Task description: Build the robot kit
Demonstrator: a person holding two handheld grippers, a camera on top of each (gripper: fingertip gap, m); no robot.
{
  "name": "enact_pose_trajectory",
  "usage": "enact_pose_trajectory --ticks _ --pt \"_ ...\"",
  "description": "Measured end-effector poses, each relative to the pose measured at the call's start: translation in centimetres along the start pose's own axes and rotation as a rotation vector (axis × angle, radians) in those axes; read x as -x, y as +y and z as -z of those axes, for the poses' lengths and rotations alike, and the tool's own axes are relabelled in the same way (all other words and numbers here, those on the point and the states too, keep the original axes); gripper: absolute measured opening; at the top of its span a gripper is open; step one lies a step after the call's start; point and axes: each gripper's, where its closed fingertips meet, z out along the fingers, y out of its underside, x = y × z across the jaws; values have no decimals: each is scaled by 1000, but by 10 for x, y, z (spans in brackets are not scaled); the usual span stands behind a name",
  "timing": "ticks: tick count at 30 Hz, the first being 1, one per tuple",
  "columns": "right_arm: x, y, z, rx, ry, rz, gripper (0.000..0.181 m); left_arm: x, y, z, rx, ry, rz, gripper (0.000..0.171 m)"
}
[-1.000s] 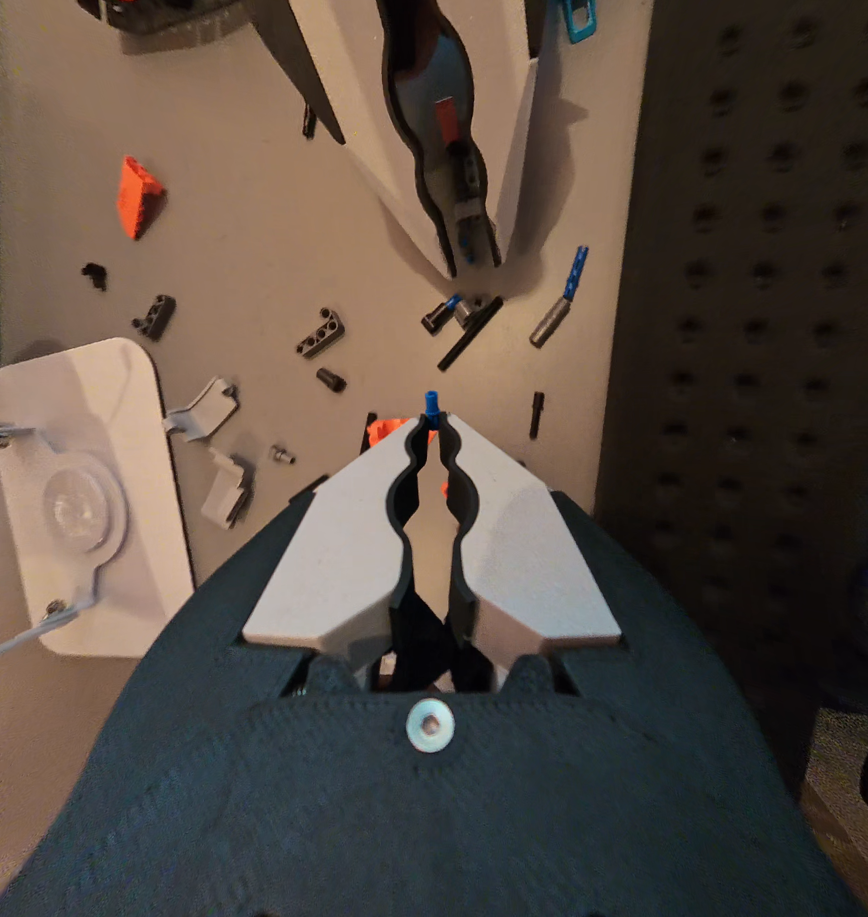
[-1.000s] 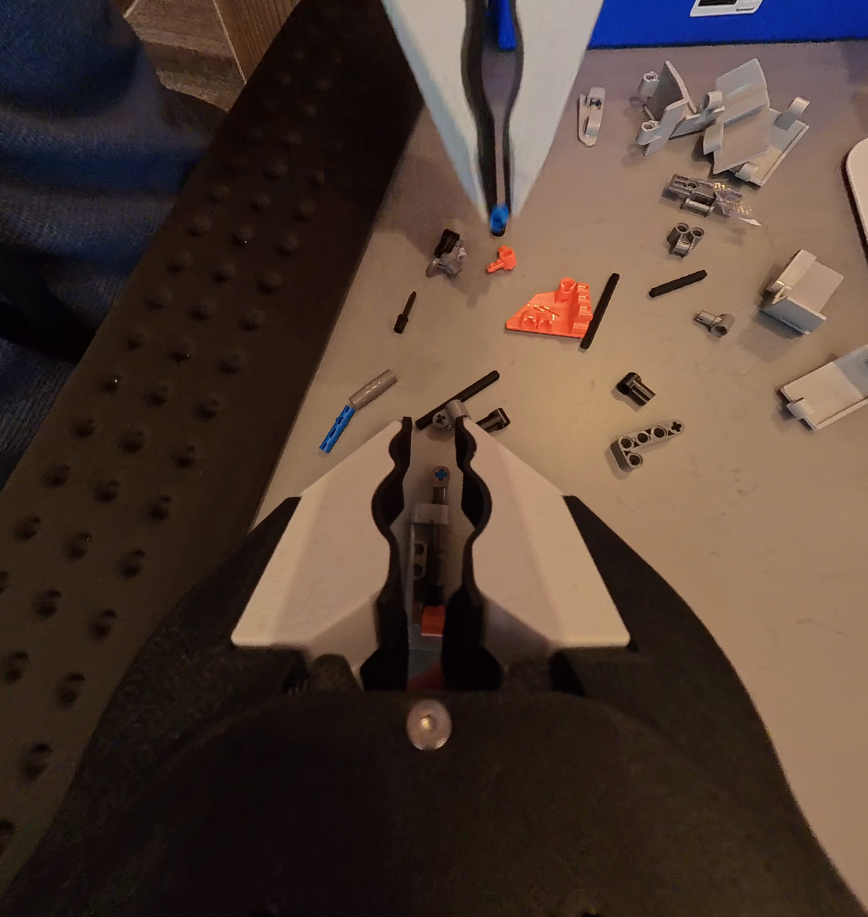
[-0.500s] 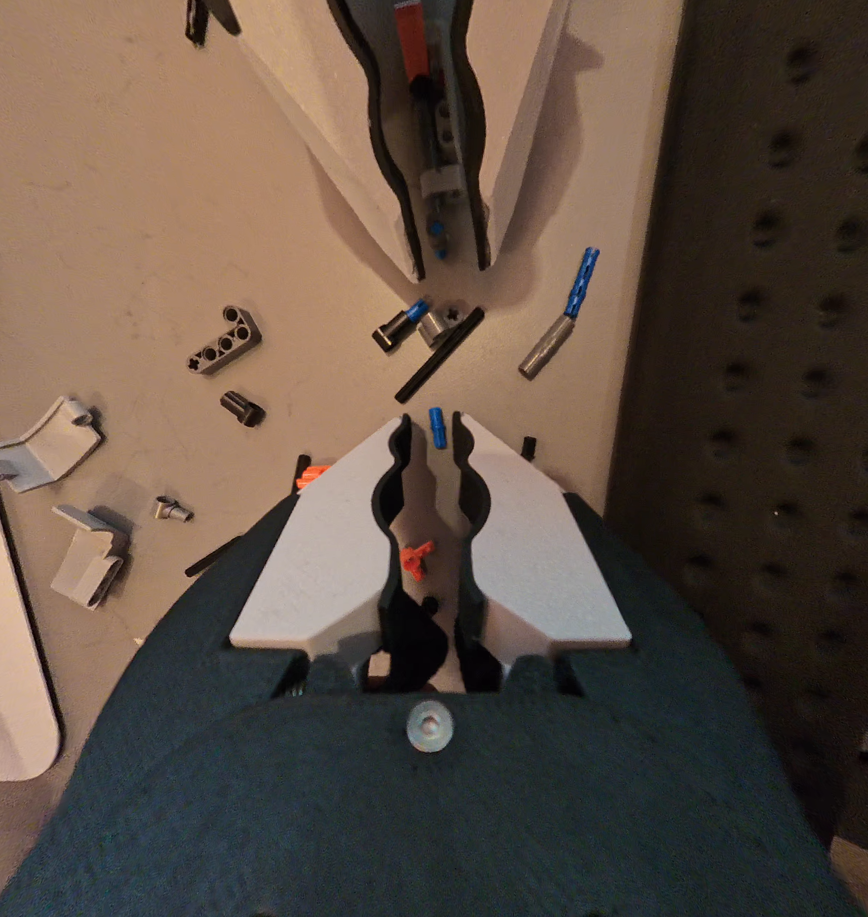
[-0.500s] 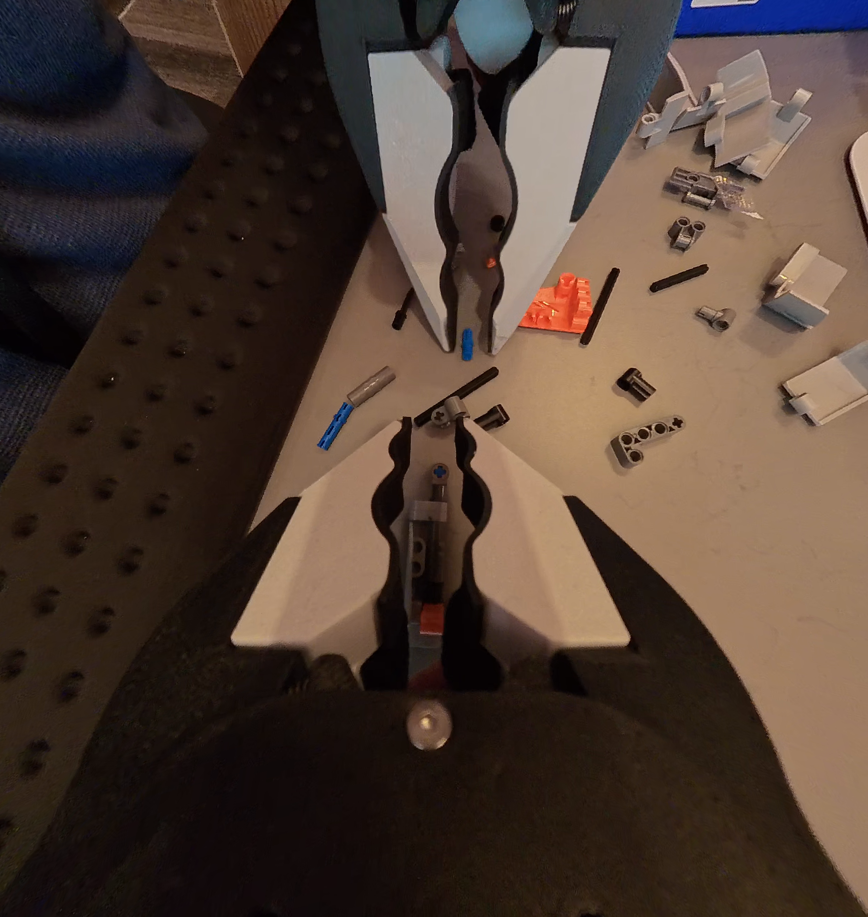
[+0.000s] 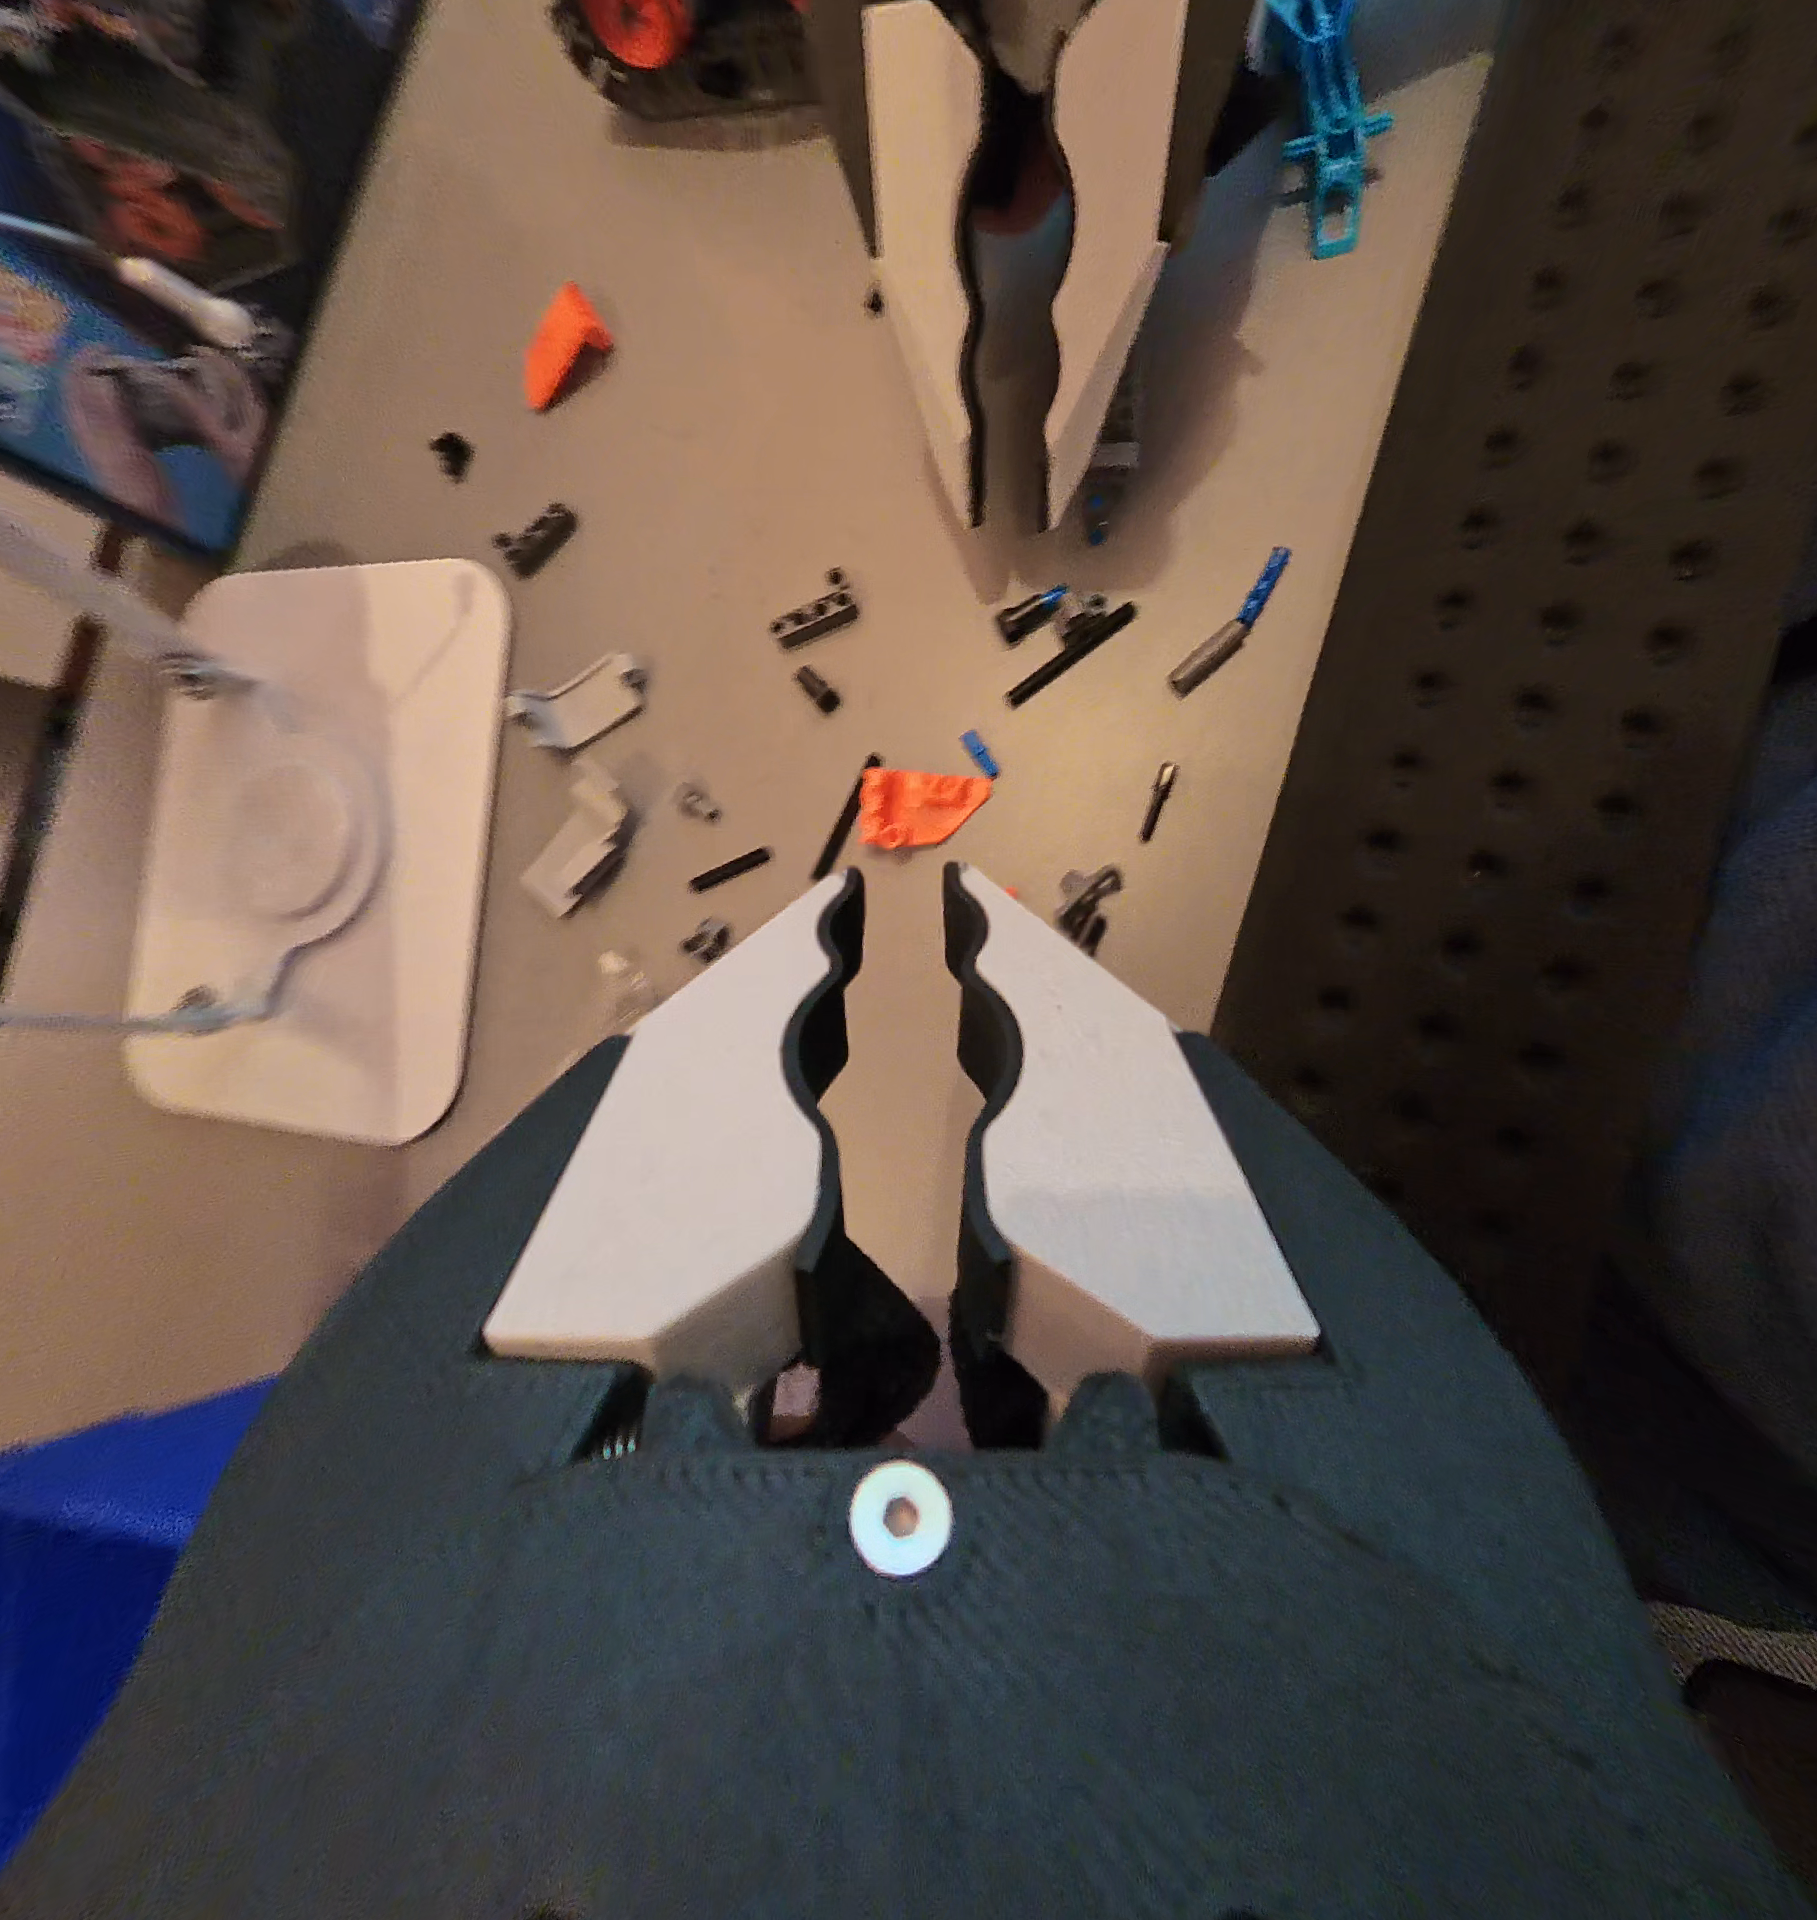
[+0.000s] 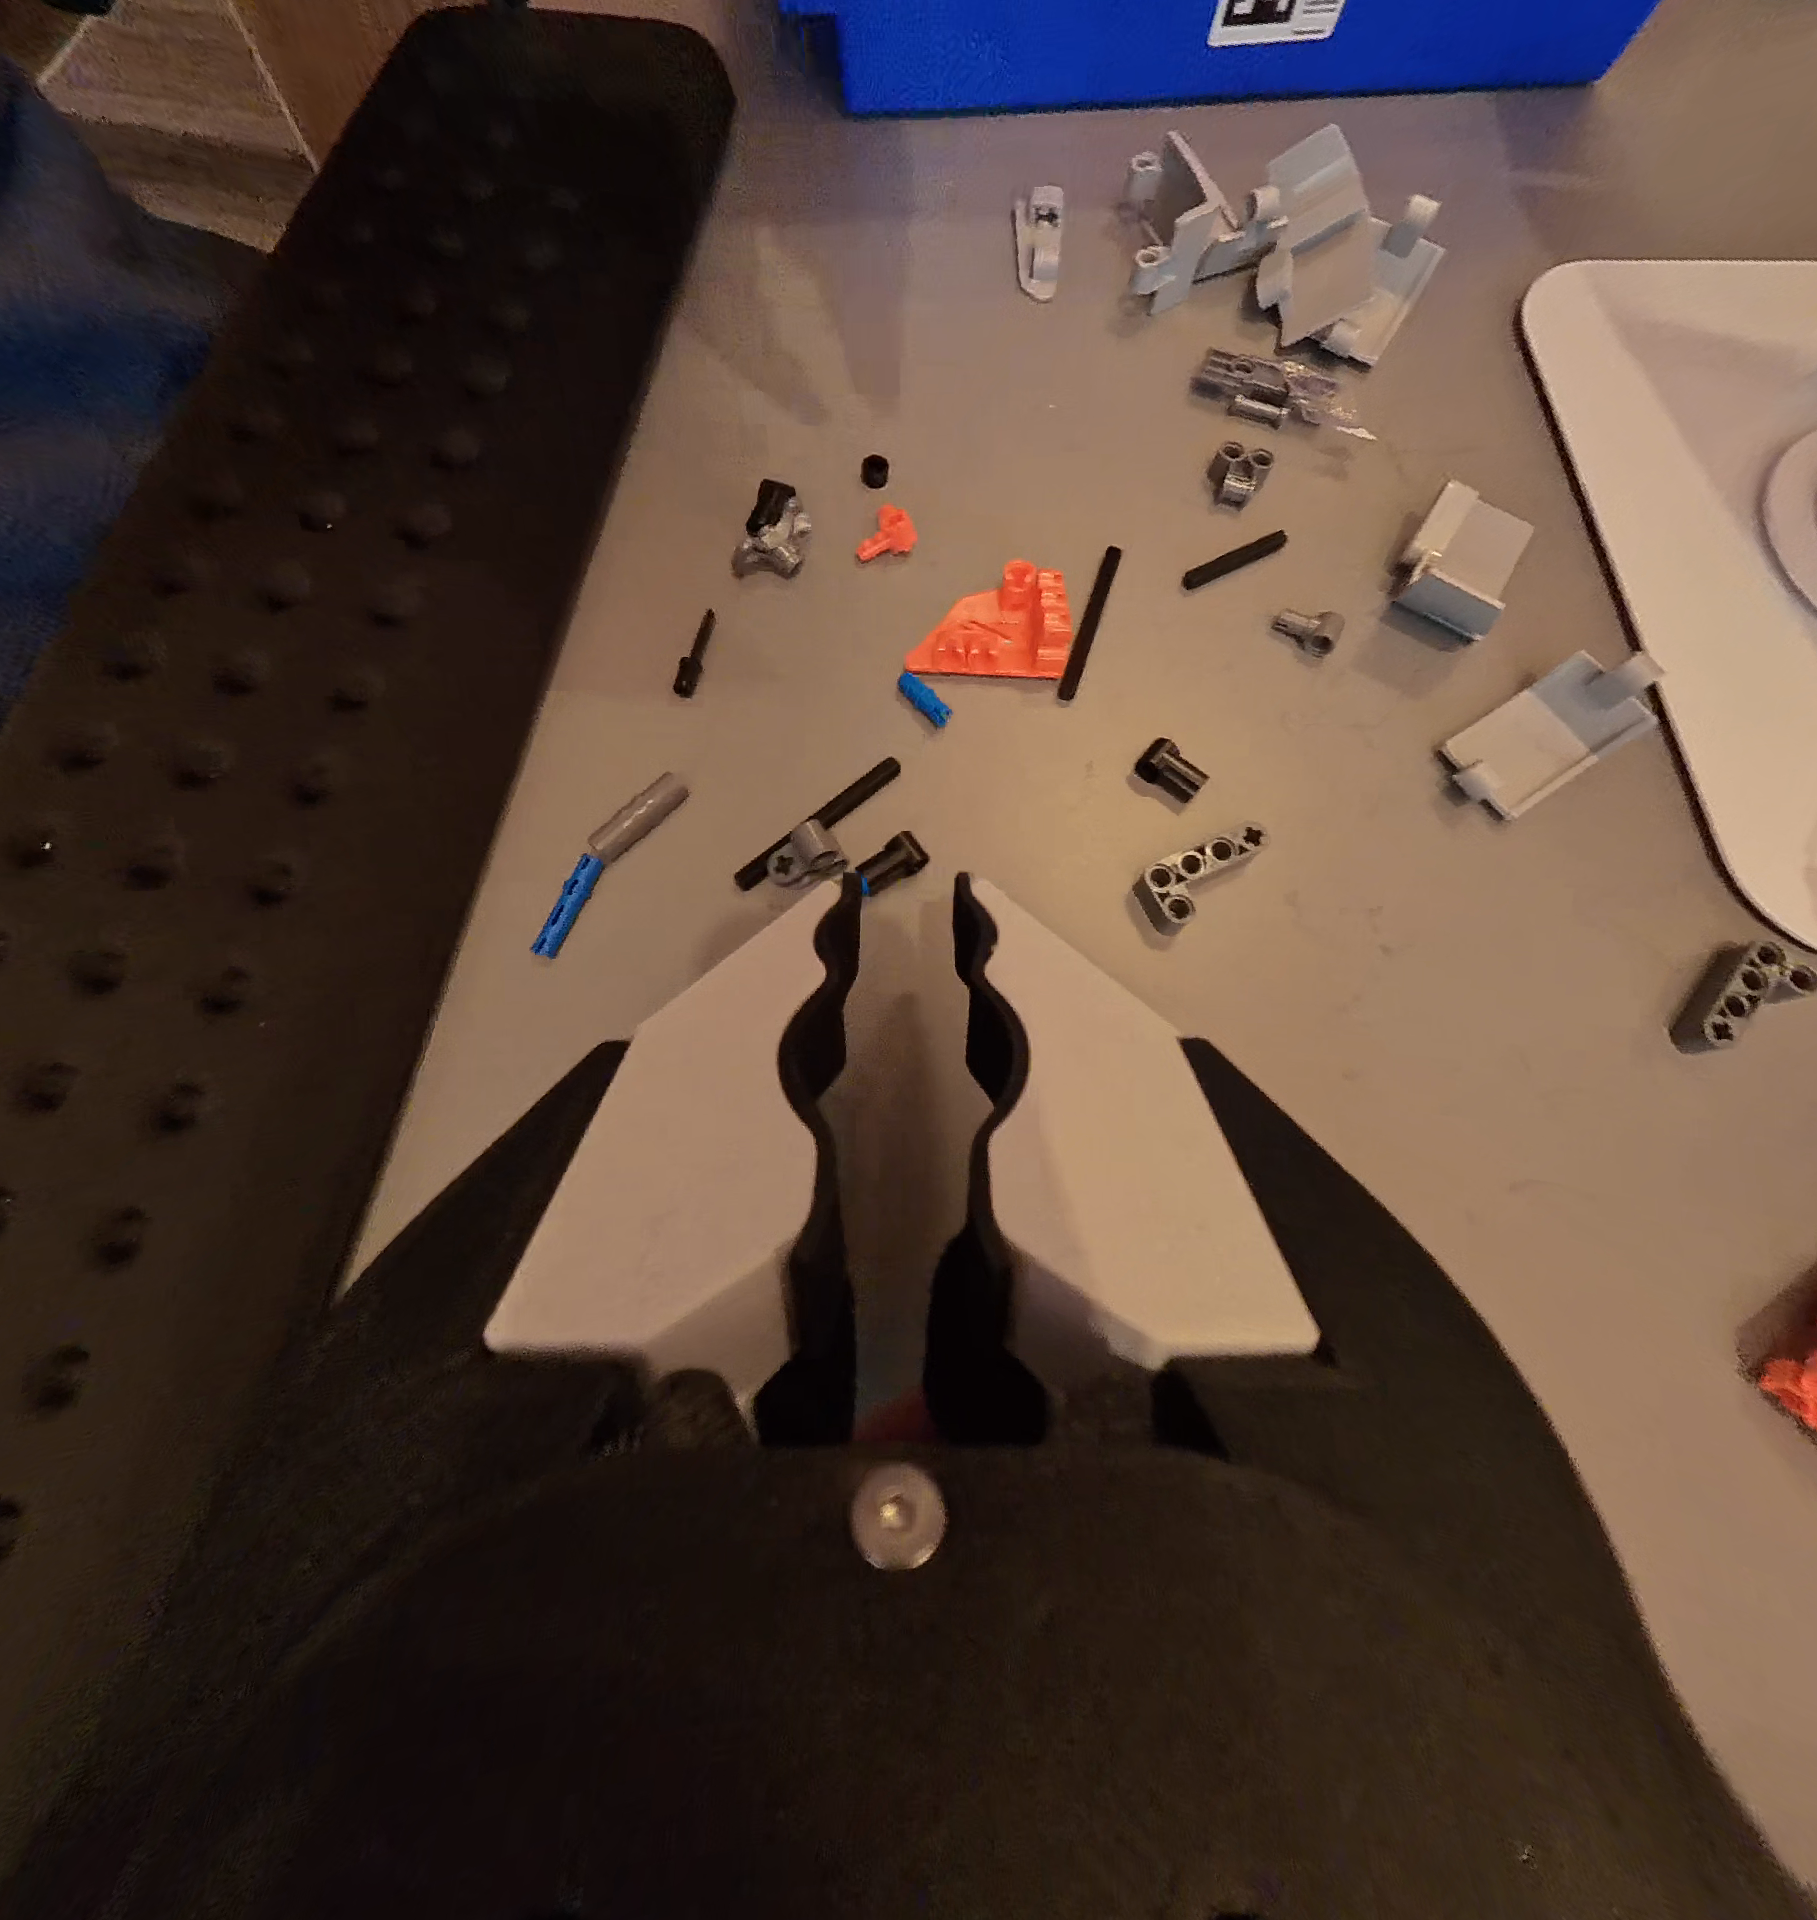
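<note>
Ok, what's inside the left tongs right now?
Nothing is gripped. The left tongs stand parted, and bare table shows through the gap. Their dark base hides anything deeper in.

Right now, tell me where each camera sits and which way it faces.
Left wrist view: on the left gripper, looking down over the table of small parts; its own jaws show, and the right gripper opposite, pointing back.
Right wrist view: on the right gripper, facing the opposite way; only its own jaws show.
Shared: the orange wedge, blue pin, white board, and black mat, right in the left view, left in the right.
</note>
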Motion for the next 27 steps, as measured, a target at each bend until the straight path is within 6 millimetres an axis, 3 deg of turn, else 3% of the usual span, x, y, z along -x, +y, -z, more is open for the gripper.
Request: enact_pose_trajectory --ticks 6,10,14,21,27 --pt "-12 -1 3 -11 58 -21 16 42 30 48 56 -190 65 13" --pt "-15 -2 4 -16 74 -21 16 38 63 58 184 -194 80 17" --pt "-13 -3 4 -16 70 -18 16 27 81 37 322 -150 16 23" --pt "-11 -6 4 -19 69 -3 16 33 115 -12 647 8 -149 24" --pt "-6 -13 8 -35 68 18 16 33 149 -30 813 137 -178 21"
